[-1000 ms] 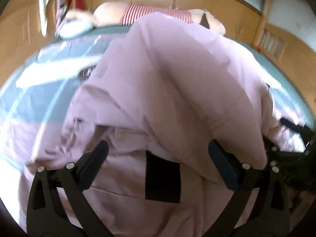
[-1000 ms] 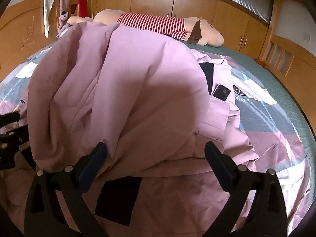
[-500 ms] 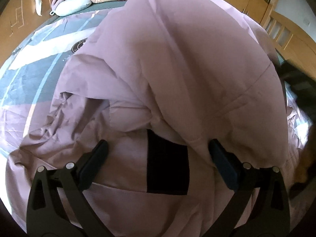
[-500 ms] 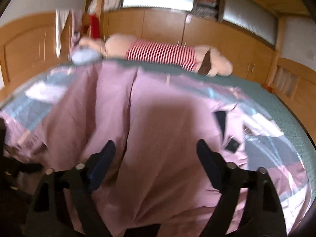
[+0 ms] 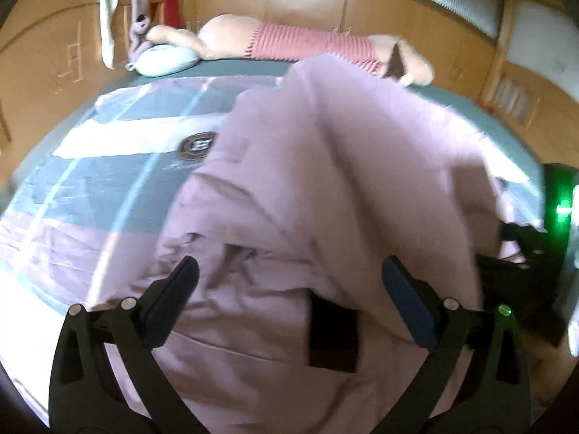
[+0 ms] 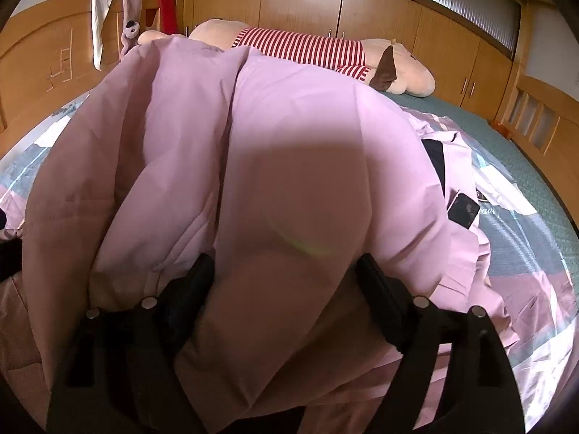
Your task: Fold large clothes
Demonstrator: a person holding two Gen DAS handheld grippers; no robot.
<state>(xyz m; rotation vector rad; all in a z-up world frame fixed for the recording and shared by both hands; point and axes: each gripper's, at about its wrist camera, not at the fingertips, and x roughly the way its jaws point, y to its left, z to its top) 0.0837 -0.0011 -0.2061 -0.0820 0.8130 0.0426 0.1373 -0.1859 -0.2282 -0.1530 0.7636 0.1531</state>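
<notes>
A large pale pink garment (image 5: pixel 325 188) with black patches lies bunched on the bed; it fills the right wrist view (image 6: pixel 275 166) too. My left gripper (image 5: pixel 289 289) is open and empty, hovering over the near part of the garment, a black patch (image 5: pixel 333 336) between its fingers. My right gripper (image 6: pixel 286 282) has its fingers apart with a thick bunch of the pink fabric lying between them; whether they press on it I cannot tell. The right gripper's dark body shows at the right edge of the left wrist view (image 5: pixel 528 253).
The bed (image 5: pixel 101 166) has a grey, white and pink cover with a round emblem (image 5: pixel 197 144). A long plush toy in a red striped shirt (image 6: pixel 300 49) lies along the far edge. Wooden cupboards (image 6: pixel 300 3) and a headboard (image 6: pixel 43 68) surround the bed.
The right gripper's fingers have come closer together around a bunch of the pink fabric. The left camera has tipped up, showing more of the bed; its fingers stay open.
</notes>
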